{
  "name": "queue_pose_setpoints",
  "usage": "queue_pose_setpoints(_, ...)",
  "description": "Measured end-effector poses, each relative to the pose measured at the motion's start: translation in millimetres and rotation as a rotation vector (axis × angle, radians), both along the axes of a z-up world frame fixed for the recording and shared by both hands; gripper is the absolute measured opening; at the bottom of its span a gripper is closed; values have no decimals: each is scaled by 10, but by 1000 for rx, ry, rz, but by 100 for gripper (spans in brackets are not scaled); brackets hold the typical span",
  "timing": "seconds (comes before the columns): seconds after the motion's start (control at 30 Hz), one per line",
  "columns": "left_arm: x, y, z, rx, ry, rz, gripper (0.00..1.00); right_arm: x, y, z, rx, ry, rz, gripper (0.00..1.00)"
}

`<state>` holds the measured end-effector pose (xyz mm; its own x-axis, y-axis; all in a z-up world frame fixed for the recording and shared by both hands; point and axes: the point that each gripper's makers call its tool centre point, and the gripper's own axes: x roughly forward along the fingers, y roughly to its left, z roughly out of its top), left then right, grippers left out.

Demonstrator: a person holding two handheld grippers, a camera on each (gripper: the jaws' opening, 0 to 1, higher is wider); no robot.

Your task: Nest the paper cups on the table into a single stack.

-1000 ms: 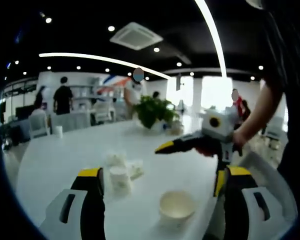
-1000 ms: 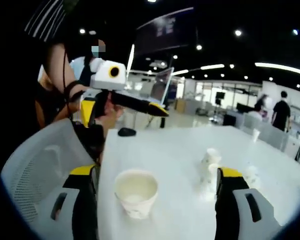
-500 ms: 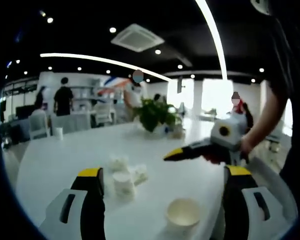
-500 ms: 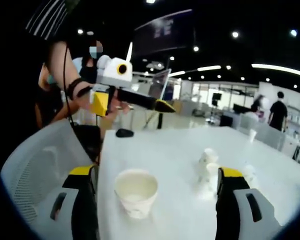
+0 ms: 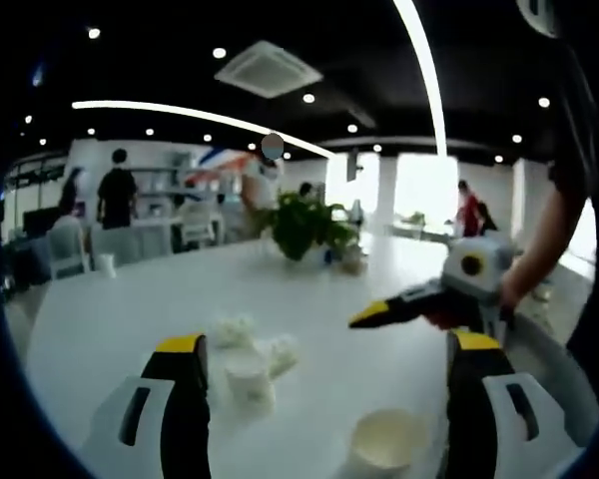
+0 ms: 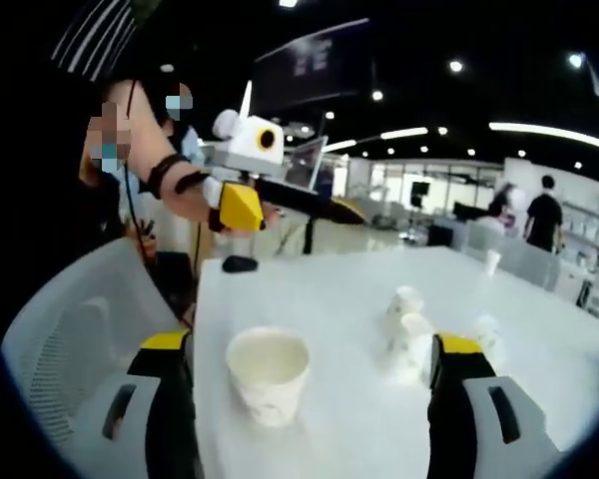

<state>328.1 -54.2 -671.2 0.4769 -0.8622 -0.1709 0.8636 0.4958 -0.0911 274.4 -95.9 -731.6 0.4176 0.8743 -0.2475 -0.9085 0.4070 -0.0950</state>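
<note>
Two grippers up, both with jaws spread wide and nothing between them. Left gripper point(image 5: 319, 399) hovers over the white desk point(image 5: 130, 299); an upright paper cup point(image 5: 387, 442) sits at 6 o'clock between its jaws, near the desk edge. Cluster of small cups point(image 5: 250, 354) at 9 o'clock of it, some tipped, blurred. Right gripper point(image 6: 309, 384) frames the same upright cup point(image 6: 268, 374) at 7 o'clock, cluster point(image 6: 411, 334) at 3 o'clock. Potted plant point(image 5: 304, 225) sits far across the desk. White mesh chair point(image 6: 75, 329) beside the desk edge.
</note>
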Motion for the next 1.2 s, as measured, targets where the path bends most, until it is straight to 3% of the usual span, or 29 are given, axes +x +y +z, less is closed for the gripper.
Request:
queue_pose_setpoints(0.57, 324, -202, -182, 12, 100, -57, 96, 140, -206, -1, 16, -2, -79, 94)
queue_pose_setpoints(0.87, 519, -220, -221, 33, 97, -72, 98, 232, -251, 9, 24, 0, -104, 92)
queue_pose_setpoints(1.2, 577, -238, -370, 53, 107, -82, 98, 402, -326, -14, 32, 4, -134, 91)
